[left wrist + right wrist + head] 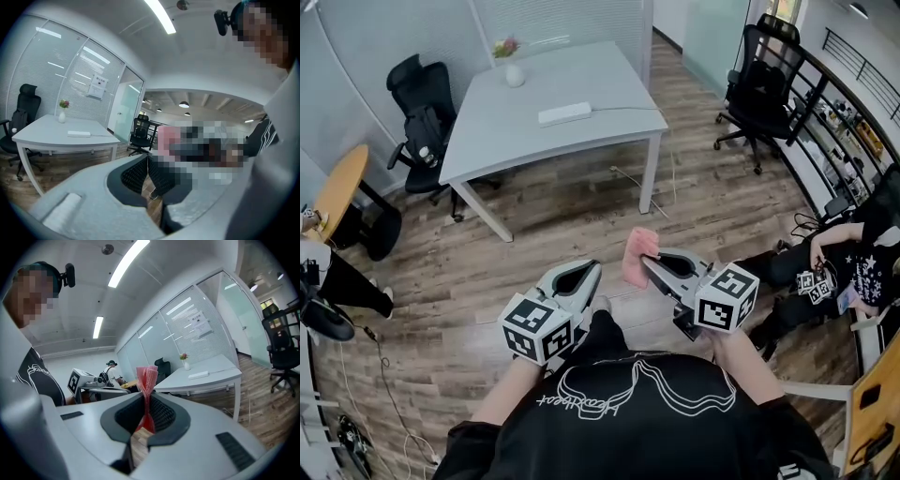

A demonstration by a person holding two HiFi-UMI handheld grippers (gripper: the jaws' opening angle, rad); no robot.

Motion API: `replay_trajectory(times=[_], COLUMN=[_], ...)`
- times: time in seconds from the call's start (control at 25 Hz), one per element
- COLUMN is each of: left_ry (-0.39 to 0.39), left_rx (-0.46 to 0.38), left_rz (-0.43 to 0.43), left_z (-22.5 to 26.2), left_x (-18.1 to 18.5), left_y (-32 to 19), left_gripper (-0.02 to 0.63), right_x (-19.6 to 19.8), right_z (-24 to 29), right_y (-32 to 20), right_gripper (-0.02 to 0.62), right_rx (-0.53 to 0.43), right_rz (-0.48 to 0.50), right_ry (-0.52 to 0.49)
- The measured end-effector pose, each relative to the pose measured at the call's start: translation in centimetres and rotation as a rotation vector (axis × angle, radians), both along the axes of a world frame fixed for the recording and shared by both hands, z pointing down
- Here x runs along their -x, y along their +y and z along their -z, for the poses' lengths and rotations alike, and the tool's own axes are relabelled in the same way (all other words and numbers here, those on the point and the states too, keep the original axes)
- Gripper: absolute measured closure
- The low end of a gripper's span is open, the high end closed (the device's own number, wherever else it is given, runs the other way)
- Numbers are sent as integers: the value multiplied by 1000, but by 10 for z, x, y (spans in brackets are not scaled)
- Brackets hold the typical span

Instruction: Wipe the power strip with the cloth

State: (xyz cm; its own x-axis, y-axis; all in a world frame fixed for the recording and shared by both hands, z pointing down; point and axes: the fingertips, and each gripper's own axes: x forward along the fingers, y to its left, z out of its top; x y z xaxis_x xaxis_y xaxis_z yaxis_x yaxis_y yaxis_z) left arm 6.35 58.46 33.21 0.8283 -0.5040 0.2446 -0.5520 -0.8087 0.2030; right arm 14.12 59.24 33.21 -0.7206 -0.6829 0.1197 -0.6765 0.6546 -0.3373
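person's black shirt (637, 412): fills the bottom of the head view.
left gripper (589, 274): jaws closed together, nothing between them.
right gripper (649, 262): jaws pinched on pink cloth (638, 253), a bunched fold that sticks out past the tips.
power strip (564, 113): white, flat on grey table (506, 141). long axis runs left to right along the table, right end slightly farther. cable (628, 109) leaves that end.
position: well apart from both grippers, ahead of them across the wood floor (544, 225). cloth not touching it.
white vase (515, 74): same table, beyond the strip's left end.
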Motion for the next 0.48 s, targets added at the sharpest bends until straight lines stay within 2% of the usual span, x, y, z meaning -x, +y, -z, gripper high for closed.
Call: replay_trajectory(times=[0.2,0.48], left_ry=[-2,19], left_rx=[1,19], left_rz=[-23,-12], left_z=[-6,-21], left_x=[0,8], left_y=[-25,-84], left_gripper=[591,591], right_x=[-1,-1], right_z=[-7,-18], right_y=[-30,-86], right_gripper=[566,566], right_rx=[2,4], right_rz=[-33,-46], right_ry=[49,11])
